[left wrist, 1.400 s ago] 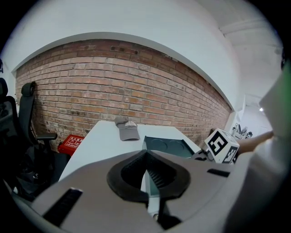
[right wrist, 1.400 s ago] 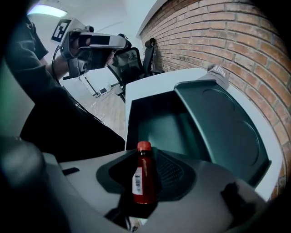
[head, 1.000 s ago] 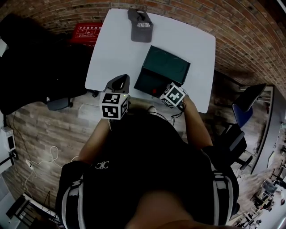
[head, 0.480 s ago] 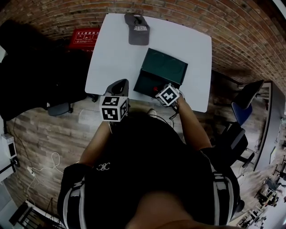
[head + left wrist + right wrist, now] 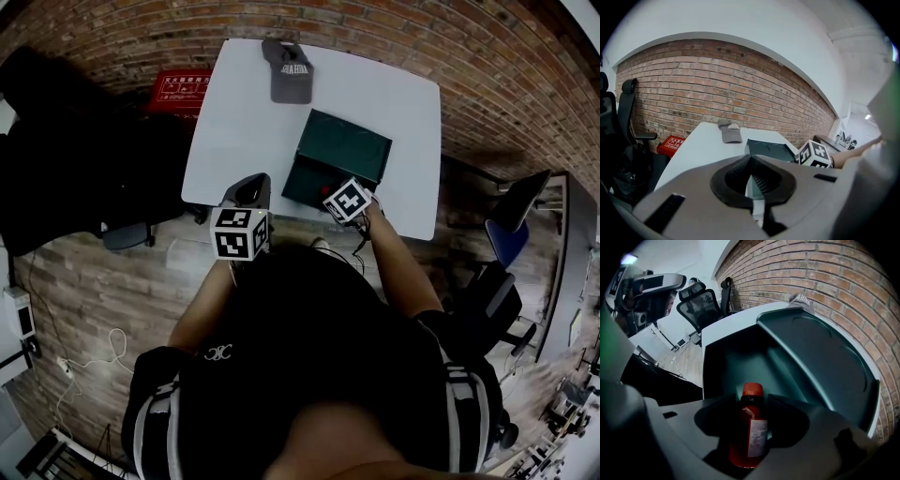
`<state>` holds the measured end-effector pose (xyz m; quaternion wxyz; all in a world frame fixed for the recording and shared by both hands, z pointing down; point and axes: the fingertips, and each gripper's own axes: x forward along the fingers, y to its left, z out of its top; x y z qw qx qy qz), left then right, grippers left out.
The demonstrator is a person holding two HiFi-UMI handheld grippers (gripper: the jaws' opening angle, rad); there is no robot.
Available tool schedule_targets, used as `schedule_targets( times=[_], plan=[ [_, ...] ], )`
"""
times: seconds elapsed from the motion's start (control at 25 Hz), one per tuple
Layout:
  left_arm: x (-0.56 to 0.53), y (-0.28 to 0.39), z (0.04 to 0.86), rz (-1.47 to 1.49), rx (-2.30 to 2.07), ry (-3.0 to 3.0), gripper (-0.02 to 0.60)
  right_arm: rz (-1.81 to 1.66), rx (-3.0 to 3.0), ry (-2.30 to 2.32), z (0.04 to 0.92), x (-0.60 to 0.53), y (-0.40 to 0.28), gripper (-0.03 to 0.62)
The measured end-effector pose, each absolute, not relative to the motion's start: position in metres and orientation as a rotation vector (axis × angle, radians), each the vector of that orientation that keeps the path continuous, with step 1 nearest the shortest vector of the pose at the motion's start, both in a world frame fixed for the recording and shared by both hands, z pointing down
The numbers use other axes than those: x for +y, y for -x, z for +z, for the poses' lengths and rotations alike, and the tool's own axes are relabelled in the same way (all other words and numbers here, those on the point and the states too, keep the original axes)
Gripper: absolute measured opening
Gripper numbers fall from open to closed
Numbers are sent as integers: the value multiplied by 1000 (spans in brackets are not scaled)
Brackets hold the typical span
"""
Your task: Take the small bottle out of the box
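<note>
White tabletop [image 5: 244, 103] is seen against brick, the green box [image 5: 339, 148] open on it, the right gripper [image 5: 330, 193] at the box's near edge. Left gripper view: the left gripper [image 5: 751, 174] is clenched empty, short of the box. Right gripper view: the small bottle [image 5: 751, 427] is stood inside the box between opening jaws. It is judged light, rigid, slick, and is best gripped mid-body.

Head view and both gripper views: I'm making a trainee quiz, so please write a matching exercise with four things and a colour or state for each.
Things:
1. small bottle
2. cap
3. box
4. left gripper

Colour or state:
A. grey
B. jaws together, nothing between them
C. red
D. dark green, lid open

Pairs: 1-C, 2-A, 3-D, 4-B
</note>
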<state>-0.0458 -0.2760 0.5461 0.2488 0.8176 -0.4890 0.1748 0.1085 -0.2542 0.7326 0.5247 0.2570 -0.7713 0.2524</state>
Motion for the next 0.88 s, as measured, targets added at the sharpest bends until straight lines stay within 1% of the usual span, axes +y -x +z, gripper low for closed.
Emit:
schedule_targets(
  times=[0.16, 0.36, 0.88],
  plan=[
    [-275, 50, 541, 474, -1342, -2235, 12, 527, -1860, -670, 726, -257, -110, 210],
    [-276, 47, 538, 481, -1328, -2260, 12, 511, -1969, -802, 700, -266, -105, 210],
    [-288, 6, 526, 503, -1196, -2393, 12, 501, -2277, -1259, 579, -286, -119, 210]
  ],
)
